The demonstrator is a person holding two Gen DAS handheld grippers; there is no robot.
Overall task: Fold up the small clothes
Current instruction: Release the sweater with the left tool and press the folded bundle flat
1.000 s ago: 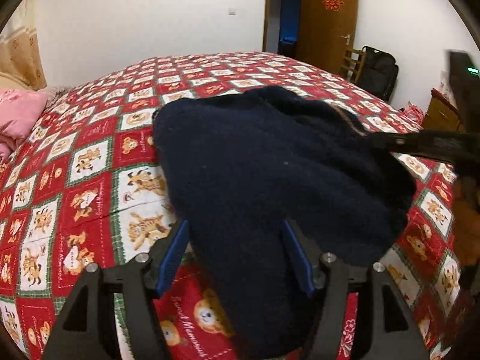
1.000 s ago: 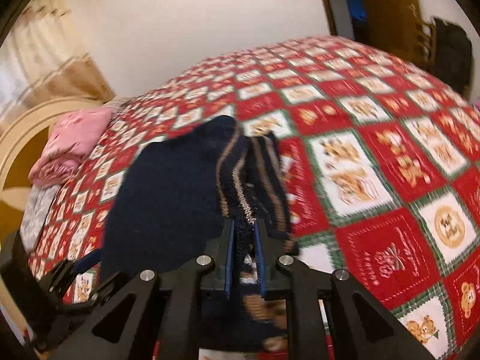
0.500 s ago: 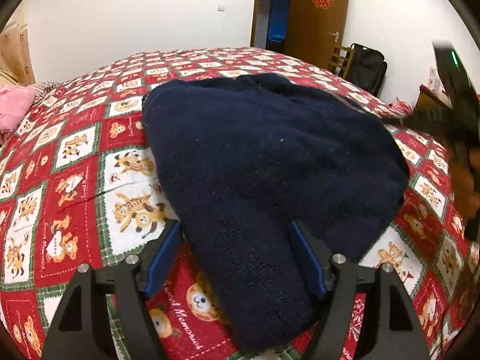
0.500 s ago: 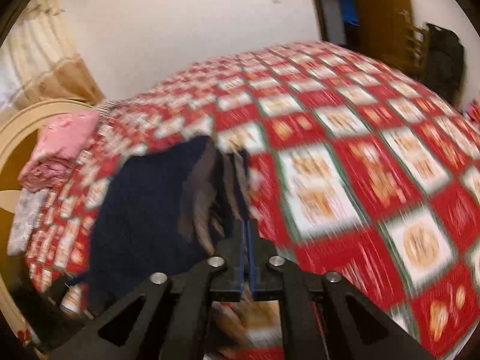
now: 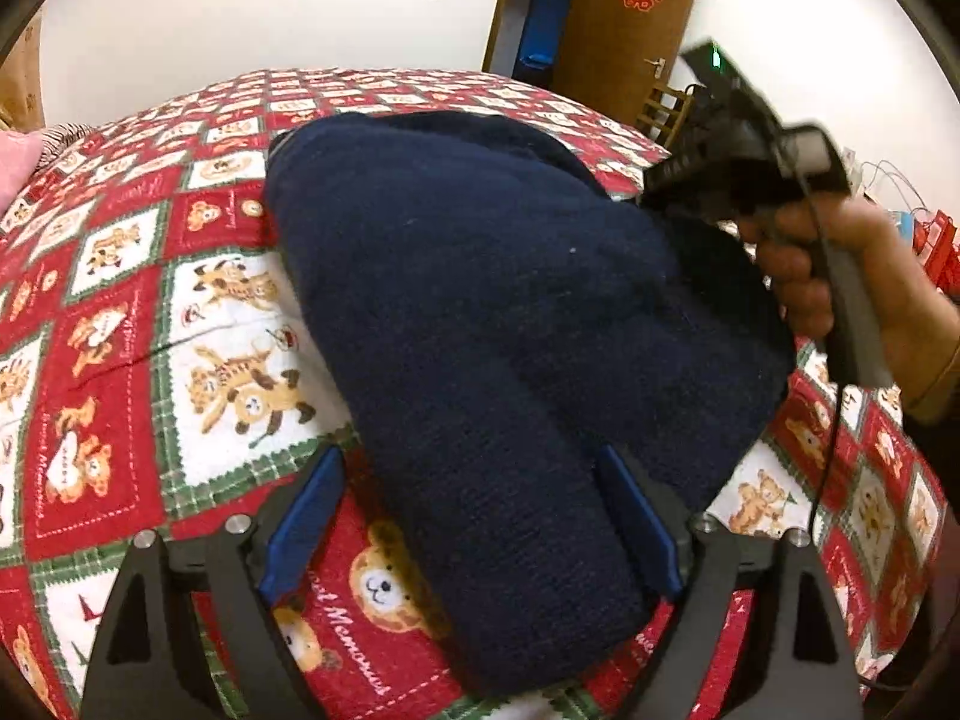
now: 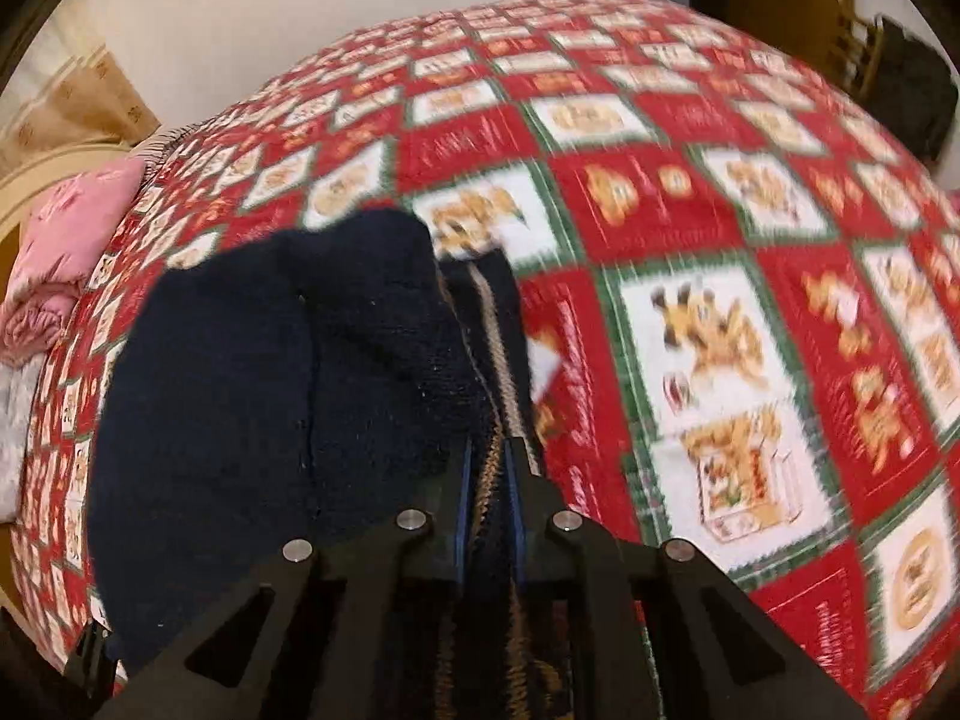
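Sweater (image 5: 492, 324): we log a dark navy knit lying on the bed (image 5: 120, 324), over the red bear-print quilt, with one long folded lobe running toward the left wrist camera.
Left gripper (image 5: 468, 522): jaws opening; the lobe lies between the blue pads, but we see a gap on the left side, so we read it as let go, not pinched.
Right gripper (image 6: 487, 480): clenched on the sweater's striped tan-and-navy edge, cloth visible between the pads.
Why held so: we judge the right side carries the striped edge across for a fold while the left frees the part already laid down.
Left view only: the person's right hand (image 5: 840, 276) around the right gripper's handle, above the sweater's far-right edge; also the door (image 5: 624, 18).
Right view only: the striped trim itself, the pinch on it, and a pink pillow (image 6: 66, 240) at the bed's head. Heavy blur there.
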